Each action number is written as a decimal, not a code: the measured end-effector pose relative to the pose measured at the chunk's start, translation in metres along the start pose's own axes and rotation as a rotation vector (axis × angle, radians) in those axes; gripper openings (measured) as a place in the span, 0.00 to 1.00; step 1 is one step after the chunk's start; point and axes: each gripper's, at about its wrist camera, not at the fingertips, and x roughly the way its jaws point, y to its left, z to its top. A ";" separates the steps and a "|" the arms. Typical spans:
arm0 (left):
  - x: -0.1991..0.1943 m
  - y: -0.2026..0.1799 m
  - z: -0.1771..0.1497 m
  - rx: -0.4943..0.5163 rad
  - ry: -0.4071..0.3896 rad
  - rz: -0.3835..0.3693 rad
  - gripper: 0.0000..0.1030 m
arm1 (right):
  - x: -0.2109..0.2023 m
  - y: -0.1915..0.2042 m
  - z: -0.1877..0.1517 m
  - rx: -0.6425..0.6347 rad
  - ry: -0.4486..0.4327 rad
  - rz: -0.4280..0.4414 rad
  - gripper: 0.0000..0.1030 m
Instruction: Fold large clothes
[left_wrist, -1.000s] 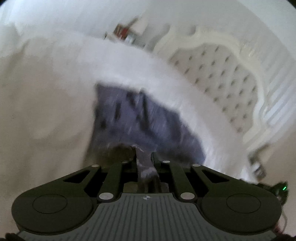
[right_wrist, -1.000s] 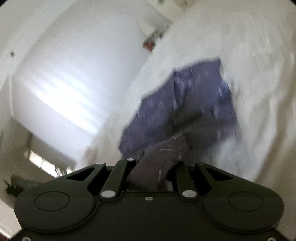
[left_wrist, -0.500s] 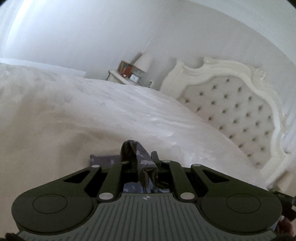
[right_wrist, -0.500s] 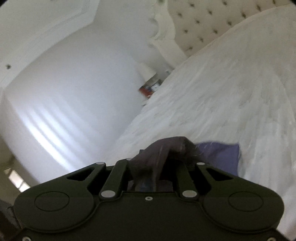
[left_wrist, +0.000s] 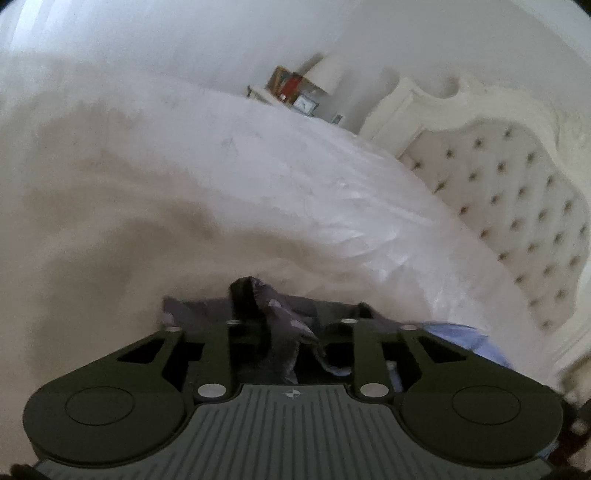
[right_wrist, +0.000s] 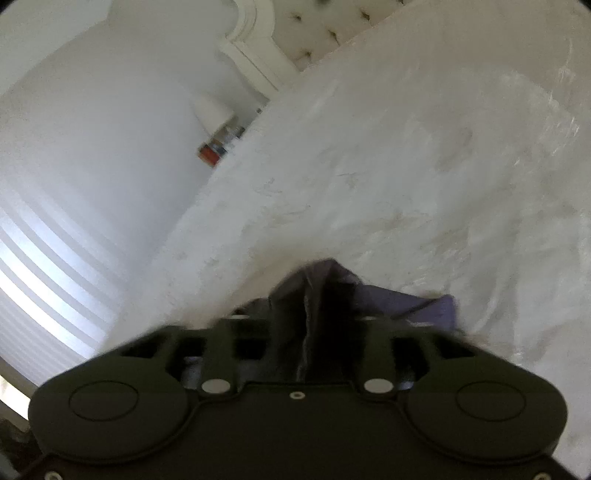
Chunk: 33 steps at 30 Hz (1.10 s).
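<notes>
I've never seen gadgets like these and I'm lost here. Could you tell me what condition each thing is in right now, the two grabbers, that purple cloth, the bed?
left gripper: shut, pinching a bunched fold of cloth.
right gripper: shut on a gathered fold too.
purple garment: crumpled, gripped at two spots, the rest hanging out of view.
bed cover: white, spread out, lightly wrinkled.
tufted headboard: upright at the bed's end.
bedside lamp: standing; blurred, cannot tell if lit.

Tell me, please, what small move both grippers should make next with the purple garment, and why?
Probably lower both together onto the white bedspread. The left gripper and right gripper each pinch a bunch of purple garment, and most of it hangs below view.
</notes>
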 end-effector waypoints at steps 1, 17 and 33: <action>0.000 0.007 0.002 -0.021 -0.005 -0.024 0.57 | -0.002 -0.001 -0.001 0.006 -0.022 0.027 0.91; -0.036 -0.083 -0.044 0.448 0.025 0.041 1.00 | -0.038 0.071 -0.055 -0.442 0.039 0.018 0.99; 0.034 -0.016 -0.034 0.409 0.138 0.235 1.00 | 0.031 0.054 -0.067 -0.588 0.130 -0.277 0.99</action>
